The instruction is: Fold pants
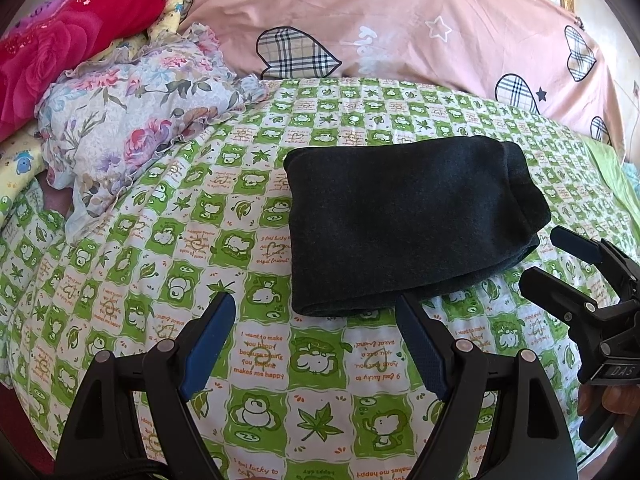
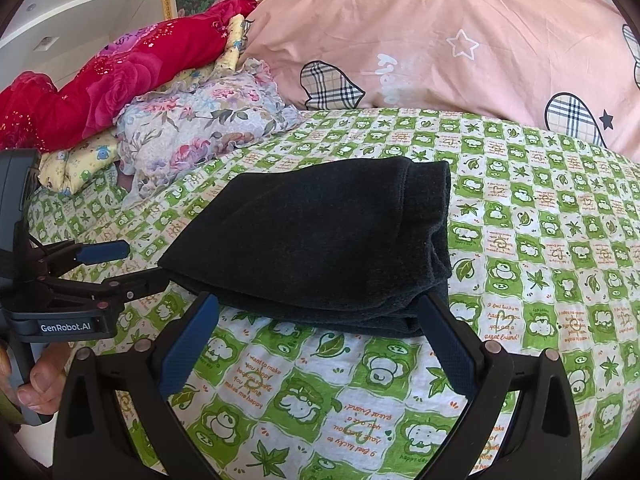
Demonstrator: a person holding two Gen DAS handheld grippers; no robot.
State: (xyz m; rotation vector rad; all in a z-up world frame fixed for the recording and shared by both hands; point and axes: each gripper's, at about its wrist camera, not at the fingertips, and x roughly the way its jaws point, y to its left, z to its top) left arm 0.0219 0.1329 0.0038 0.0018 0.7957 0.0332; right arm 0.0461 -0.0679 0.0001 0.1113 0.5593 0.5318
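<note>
Pants of dark charcoal knit (image 1: 408, 220) lay folded on green-checked cartoon bedsheet (image 1: 248, 360) — left gripper (image 1: 316, 312) and right gripper (image 2: 318, 308) fingers spread wide, holding nothing.

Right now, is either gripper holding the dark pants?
No: the pants lie folded on the bedsheet, and both the left gripper and right gripper are open and empty beside them.

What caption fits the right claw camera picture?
Folded dark pants lie on a green checked bedsheet, both claws open.
</note>
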